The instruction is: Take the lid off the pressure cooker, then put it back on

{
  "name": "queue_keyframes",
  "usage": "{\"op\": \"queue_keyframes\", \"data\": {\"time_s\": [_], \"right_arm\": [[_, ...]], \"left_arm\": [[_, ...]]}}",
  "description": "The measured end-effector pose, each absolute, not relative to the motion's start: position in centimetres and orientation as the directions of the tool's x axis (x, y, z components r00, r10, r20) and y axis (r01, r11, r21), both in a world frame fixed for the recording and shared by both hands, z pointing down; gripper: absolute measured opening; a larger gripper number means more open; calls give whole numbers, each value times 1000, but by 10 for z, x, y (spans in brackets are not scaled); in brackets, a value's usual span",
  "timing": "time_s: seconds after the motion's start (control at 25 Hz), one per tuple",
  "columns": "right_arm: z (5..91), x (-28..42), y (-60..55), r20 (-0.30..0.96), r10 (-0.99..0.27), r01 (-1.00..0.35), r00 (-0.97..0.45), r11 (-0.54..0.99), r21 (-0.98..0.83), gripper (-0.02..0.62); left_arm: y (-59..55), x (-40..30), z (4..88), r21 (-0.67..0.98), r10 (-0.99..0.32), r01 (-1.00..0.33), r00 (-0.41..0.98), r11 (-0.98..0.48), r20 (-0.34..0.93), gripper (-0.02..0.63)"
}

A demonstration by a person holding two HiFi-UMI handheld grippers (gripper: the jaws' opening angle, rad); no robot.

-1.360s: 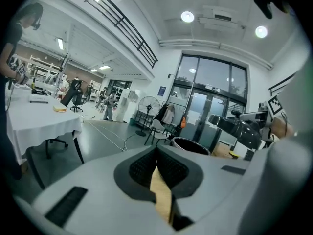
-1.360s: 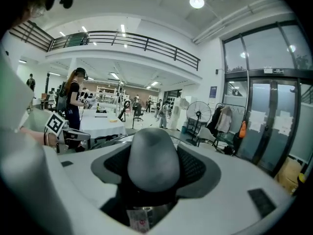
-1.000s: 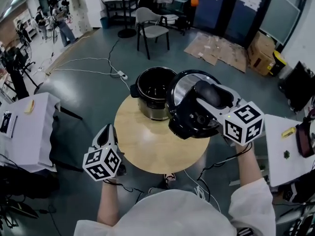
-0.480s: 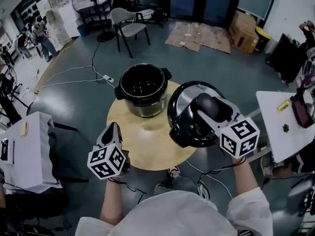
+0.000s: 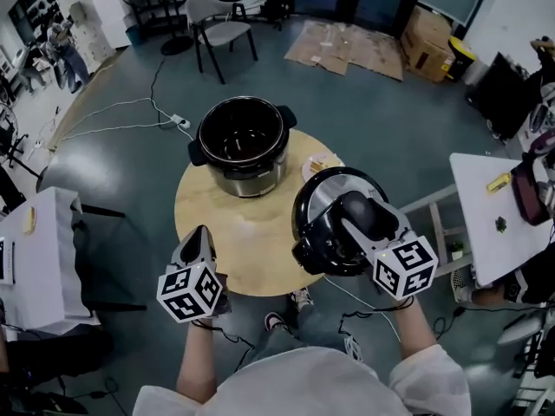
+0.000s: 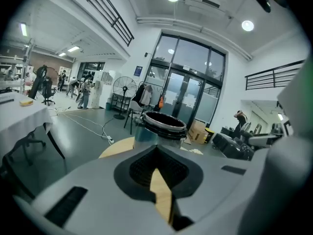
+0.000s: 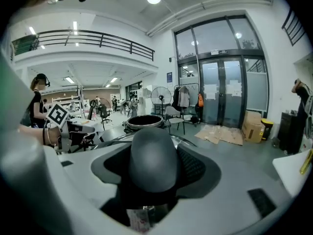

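The open pressure cooker pot (image 5: pixel 238 141) stands at the back of the round wooden table (image 5: pixel 251 241); it also shows ahead of both grippers as the pot (image 6: pixel 164 124) and the pot (image 7: pixel 142 121). My right gripper (image 5: pixel 362 219) is shut on the black handle (image 7: pixel 149 155) of the lid (image 5: pixel 323 224). The lid hangs tilted over the table's front right edge, apart from the pot. My left gripper (image 5: pixel 198 239) hovers at the table's front left edge, its jaws together with nothing between them, as the left gripper (image 6: pixel 159 175) view shows.
A small pale item (image 5: pixel 319 165) lies on the table right of the pot. White tables stand at the left (image 5: pixel 43 250) and right (image 5: pixel 490 224). A chair (image 5: pixel 217 29), flattened cardboard (image 5: pixel 360 46) and floor cables (image 5: pixel 156 111) lie behind.
The right gripper has lowered the lid and carried it away from the pot toward the table's front right edge. The left gripper has sunk a little toward the table.
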State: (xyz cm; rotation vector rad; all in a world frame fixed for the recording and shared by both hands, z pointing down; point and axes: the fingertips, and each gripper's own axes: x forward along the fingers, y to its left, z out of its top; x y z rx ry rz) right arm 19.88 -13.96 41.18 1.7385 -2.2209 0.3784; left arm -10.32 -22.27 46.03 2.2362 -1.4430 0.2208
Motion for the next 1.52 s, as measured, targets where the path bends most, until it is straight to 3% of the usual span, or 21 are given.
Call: {"op": "queue_keyframes", "data": {"time_s": [0.96, 1.52], "right_arm": [[552, 113, -169, 533, -712, -857, -458, 513, -52, 288], [595, 87, -179, 606, -620, -798, -499, 601, -42, 287]], "left_arm": [[-170, -160, 566, 323, -806, -945, 233, -54, 545, -11], [-161, -180, 592, 332, -796, -943, 178, 31, 578, -11]]}}
